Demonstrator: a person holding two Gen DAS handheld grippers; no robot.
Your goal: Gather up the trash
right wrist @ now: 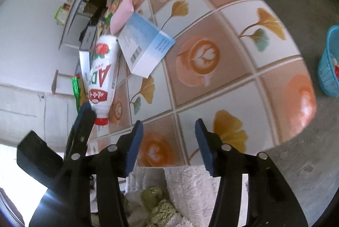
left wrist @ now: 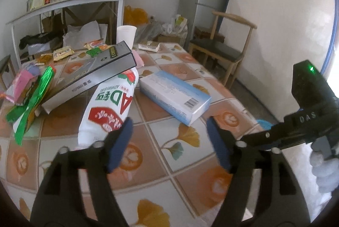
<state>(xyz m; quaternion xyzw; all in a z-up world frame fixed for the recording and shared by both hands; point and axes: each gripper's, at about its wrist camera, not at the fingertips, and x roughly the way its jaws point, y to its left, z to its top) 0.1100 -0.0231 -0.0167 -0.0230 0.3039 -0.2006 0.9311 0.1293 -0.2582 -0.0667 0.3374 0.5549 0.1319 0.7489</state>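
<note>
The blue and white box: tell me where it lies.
In the left wrist view the blue and white box lies flat mid-table, right of the fallen white bottle, beyond the open left gripper.

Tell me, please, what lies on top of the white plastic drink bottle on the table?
A flat dark grey box rests across the white plastic drink bottle's far end, hiding the bottle's base.

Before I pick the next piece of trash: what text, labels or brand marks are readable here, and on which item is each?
"AD", large red letters, upside down here, with Chinese characters I cannot make out: white plastic drink bottle with red cap.
"DAS": black body of the right gripper.
Barcode and fine print, too small to read: blue-and-white cardboard box.
Spine lettering, blurred: grey flat box.
Snack wrappers: unreadable.
</note>
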